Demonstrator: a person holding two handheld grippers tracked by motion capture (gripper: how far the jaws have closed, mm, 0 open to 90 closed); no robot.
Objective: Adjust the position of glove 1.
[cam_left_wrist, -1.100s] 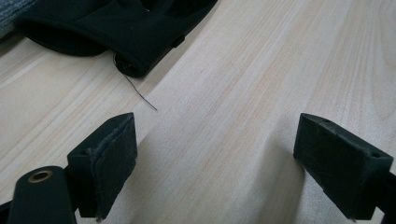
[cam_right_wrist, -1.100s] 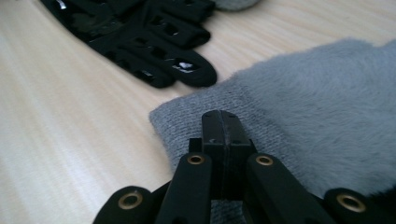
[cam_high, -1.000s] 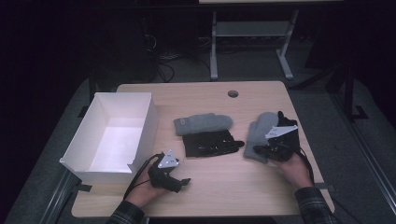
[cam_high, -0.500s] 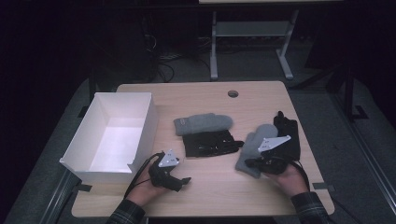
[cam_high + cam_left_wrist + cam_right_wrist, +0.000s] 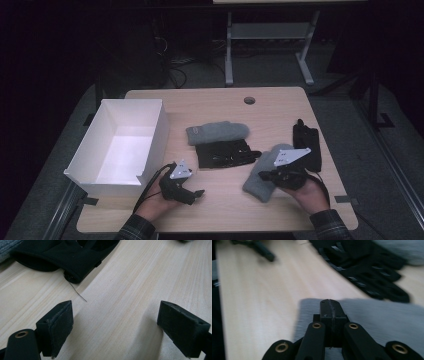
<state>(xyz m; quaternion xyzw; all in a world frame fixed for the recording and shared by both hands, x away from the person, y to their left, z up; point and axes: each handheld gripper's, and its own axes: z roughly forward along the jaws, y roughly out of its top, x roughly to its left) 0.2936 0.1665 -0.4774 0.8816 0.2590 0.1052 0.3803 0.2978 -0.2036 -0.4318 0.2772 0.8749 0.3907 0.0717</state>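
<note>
High view: right gripper (image 5: 265,175) clamped on the cuff end of a grey knitted mitten (image 5: 261,176), near the right front of the pale wooden table (image 5: 220,105). Just beyond, against the table's right edge, a black glove (image 5: 306,141) lying flat. At table centre, a second grey knitted mitten (image 5: 218,132) touching a black glove with striped fingers (image 5: 226,153). On the left, an open white cardboard box (image 5: 155,137). Left gripper (image 5: 199,192) low at the front, close to the box's near corner, jaws spread.

Left gripper view: jaws wide apart over bare wood, nothing between them; black glove cuff (image 5: 62,257) with a loose thread just ahead.

Right gripper view: jaws pressed together, pinching the grey mitten (image 5: 387,322) fabric; striped black glove (image 5: 367,270) beyond, blurred.
</note>
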